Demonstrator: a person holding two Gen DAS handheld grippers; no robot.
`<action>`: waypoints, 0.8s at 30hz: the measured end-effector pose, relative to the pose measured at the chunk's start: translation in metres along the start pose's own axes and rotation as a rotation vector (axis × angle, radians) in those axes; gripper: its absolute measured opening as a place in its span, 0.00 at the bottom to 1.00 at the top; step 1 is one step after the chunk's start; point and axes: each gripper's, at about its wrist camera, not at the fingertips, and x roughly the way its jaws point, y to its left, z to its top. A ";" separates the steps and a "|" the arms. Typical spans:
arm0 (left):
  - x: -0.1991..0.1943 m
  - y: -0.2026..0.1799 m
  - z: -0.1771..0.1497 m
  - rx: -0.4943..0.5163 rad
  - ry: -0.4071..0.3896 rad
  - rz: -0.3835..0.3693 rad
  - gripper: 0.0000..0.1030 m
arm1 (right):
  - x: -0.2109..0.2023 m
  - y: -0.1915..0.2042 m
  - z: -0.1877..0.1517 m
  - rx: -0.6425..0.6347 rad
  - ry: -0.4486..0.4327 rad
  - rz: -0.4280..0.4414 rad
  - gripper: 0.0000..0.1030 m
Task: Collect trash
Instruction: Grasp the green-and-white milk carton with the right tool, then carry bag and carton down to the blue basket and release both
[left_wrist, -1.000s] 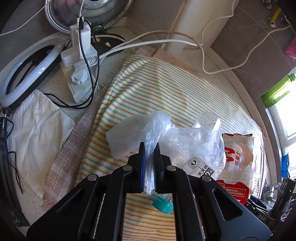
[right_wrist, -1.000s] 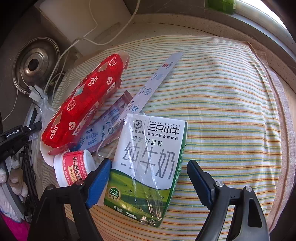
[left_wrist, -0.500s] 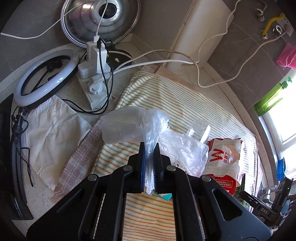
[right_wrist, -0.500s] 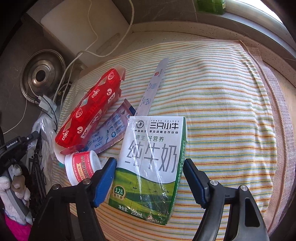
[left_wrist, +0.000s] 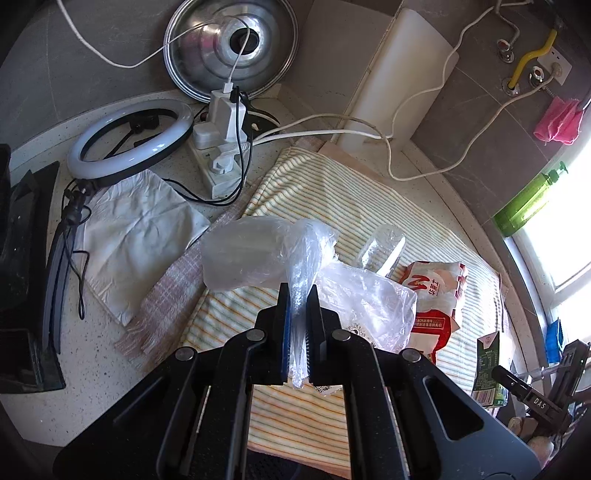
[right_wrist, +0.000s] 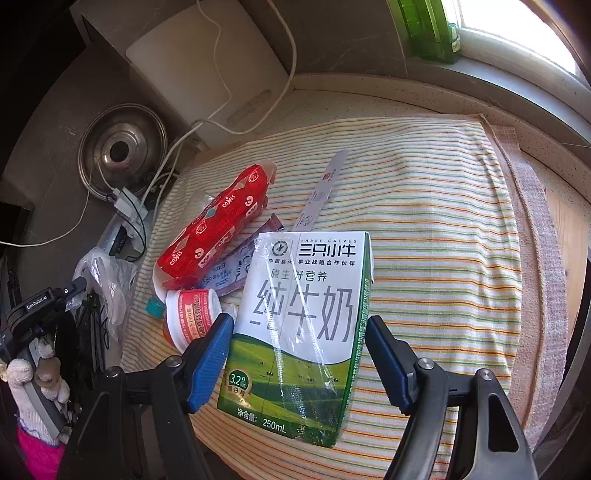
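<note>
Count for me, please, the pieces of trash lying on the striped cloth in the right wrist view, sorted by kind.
Cartons: 1, the milk carton
Packets: 2, the red packet and the purple sachet
Strips: 1, the paper strip
Tubs: 1, the red-labelled tub
Caps: 1, the teal cap
Total: 6

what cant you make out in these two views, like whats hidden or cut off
- Right wrist view: whether the right gripper pads touch the milk carton; its sides hide the contact.
- Left wrist view: what the clear plastic bag holds; crinkled film blurs it. The left gripper is shut on its neck.
- Left wrist view: the clear bottle; the bag covers its lower part.
- Right wrist view: the teal cap, partly behind the small red-labelled cup.
</note>
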 end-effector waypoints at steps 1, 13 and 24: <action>-0.005 0.001 -0.004 -0.008 -0.006 -0.001 0.04 | -0.002 0.001 -0.001 -0.007 -0.001 0.006 0.73; -0.048 0.015 -0.068 -0.021 -0.004 0.001 0.04 | -0.019 0.027 -0.030 -0.108 0.024 0.099 0.73; -0.062 0.025 -0.136 0.078 0.079 -0.025 0.04 | -0.025 0.066 -0.086 -0.137 0.049 0.111 0.73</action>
